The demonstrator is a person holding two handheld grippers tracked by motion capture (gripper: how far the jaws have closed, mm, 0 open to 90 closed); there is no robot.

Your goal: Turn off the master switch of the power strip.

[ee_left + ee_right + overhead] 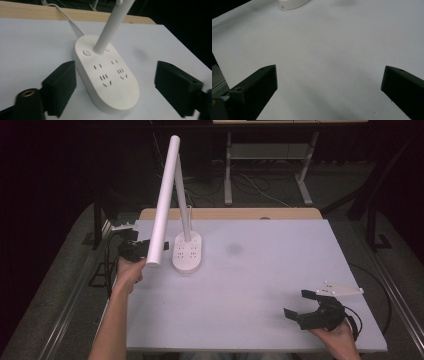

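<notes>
A wide white-covered table (260,280) carries a white plastic desk lamp (172,190) at its far left, its long tube head angled out over the left hand. The lamp's oval base (106,77), fitted with sockets, sits between the jaws of the left gripper (115,87), spread wide and holding nothing. The likely target is the small round power button (86,52): approach slowly, press straight down. The right gripper (312,306) rests near right, wide apart, empty.
</notes>
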